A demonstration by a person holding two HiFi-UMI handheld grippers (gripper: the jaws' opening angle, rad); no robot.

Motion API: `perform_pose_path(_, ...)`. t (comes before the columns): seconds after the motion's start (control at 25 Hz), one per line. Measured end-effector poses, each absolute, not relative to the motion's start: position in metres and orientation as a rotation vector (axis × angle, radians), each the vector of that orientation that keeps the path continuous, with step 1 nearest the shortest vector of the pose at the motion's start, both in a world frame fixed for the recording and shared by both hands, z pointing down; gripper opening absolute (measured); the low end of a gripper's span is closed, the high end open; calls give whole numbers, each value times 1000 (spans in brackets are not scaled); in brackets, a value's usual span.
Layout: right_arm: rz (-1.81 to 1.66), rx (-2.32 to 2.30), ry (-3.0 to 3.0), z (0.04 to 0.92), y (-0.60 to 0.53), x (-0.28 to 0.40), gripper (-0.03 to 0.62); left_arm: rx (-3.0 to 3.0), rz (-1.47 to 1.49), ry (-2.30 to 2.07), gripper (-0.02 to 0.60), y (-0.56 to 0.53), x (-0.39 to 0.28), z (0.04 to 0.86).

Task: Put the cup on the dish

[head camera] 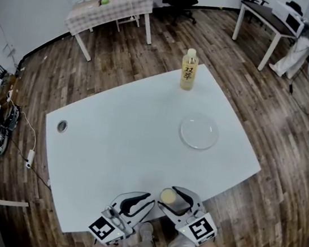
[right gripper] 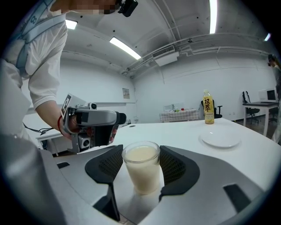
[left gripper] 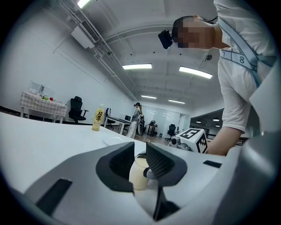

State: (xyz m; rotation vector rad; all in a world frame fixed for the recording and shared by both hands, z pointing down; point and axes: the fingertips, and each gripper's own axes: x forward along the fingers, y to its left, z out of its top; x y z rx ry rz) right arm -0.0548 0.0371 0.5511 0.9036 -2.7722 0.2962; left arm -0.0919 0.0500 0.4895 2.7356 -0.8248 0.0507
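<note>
Right gripper view gives you the nearest fact: the cup [right gripper: 142, 176], a clear tumbler filled almost to its rim with a milky liquid, stands upright between the jaws of your right gripper [right gripper: 141, 163]. Both pads sit against its sides, so you are pinching it. No view tells you whether its base is off the table [head camera: 130, 134]. Your left gripper [left gripper: 140, 154] points in from just beside. Its jaws are narrowed to a slim gap with nothing pressed between them, and the cup shows just past their tips. That closeness is probably your first hazard: a nudge from the left tips would rock a cup this full. The second is the liquid itself, since any tilt or jerk on the way would slop it over the rim. The smooth, tapering wall could also slide down through the pads under a weak squeeze. Farther out, well apart from the cup, lies the dish [head camera: 199, 132], empty; land on its raised edge and the cup may tip. Beyond it stands the bottle [head camera: 189, 69], likely clear of a straight path.
</note>
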Motion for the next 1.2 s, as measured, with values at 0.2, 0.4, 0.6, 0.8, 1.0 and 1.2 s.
perform_pose_path(0.2,294,914,-2767,551,35,-50,275,2736,50,-827,80,51,-89,488)
perform_pose_path(0.4,290,927,-2762,551,33,-48,275,2746,49,-821,75,49,-88,487)
perform_pose_path(0.6,292,944,-2766,543,27,-41,275,2748,41,-821,63,45,-81,482)
perform_pose_path(0.8,273,957,-2778,531,19,-34,275,2760,29,-818,54,41,-71,476)
perform_pose_path(1.0,262,969,-2779,521,10,-26,275,2777,20,-812,49,34,-63,467)
perform_pose_path(1.2,241,969,-2780,511,3,-19,275,2791,12,-807,38,27,-54,459)
